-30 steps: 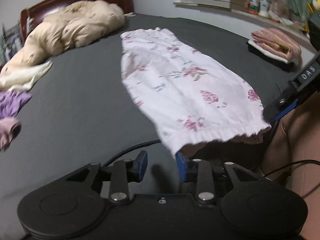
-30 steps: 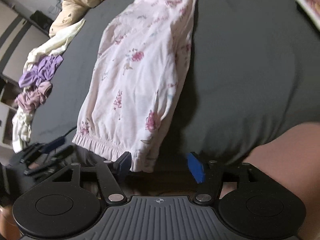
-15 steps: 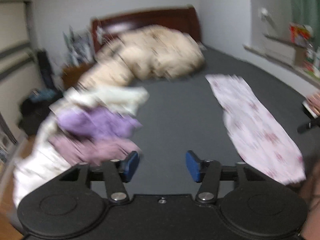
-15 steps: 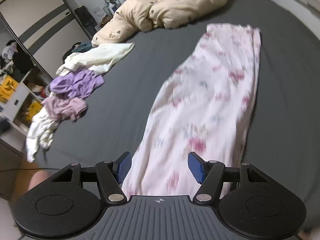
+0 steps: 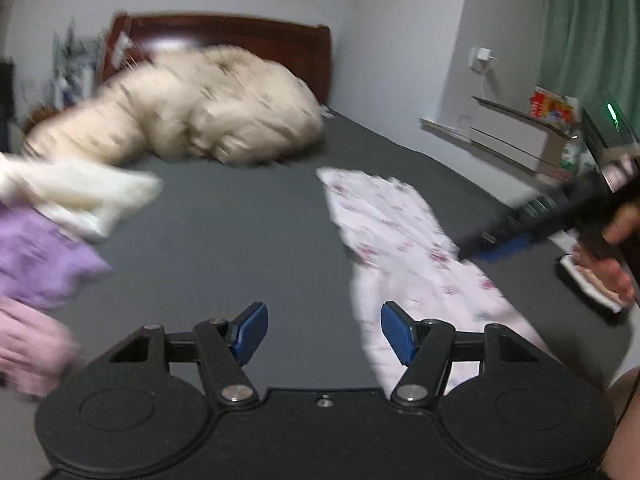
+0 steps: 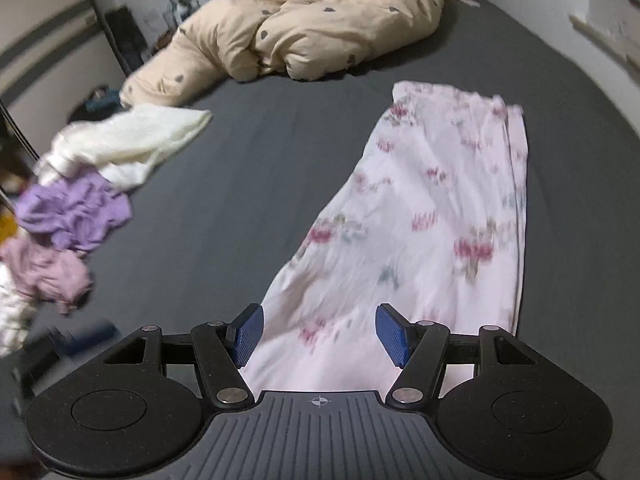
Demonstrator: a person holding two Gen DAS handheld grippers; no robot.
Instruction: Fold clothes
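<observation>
Floral garment [image 6: 424,224] lay flat along the right side of the dark bed [image 6: 256,184].
Your left gripper [image 5: 322,332] hung above bare sheet with its blue pads spread and nothing between them; your right gripper [image 6: 318,334] was above the garment's near end, also spread, gripping nothing. 3 loose garments, cream [image 6: 132,140], purple [image 6: 76,212] and pink [image 6: 48,272], sat bunched at the bed's left edge, with the beige duvet [image 6: 304,24] beyond.

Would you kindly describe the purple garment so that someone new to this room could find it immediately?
Start at the dark grey bed with the beige duvet bunched at its head. Along the bed's left edge runs a row of crumpled clothes. The purple garment lies in its middle, between a cream piece nearer the duvet and a dusty pink one; it is the only violet item.
</observation>
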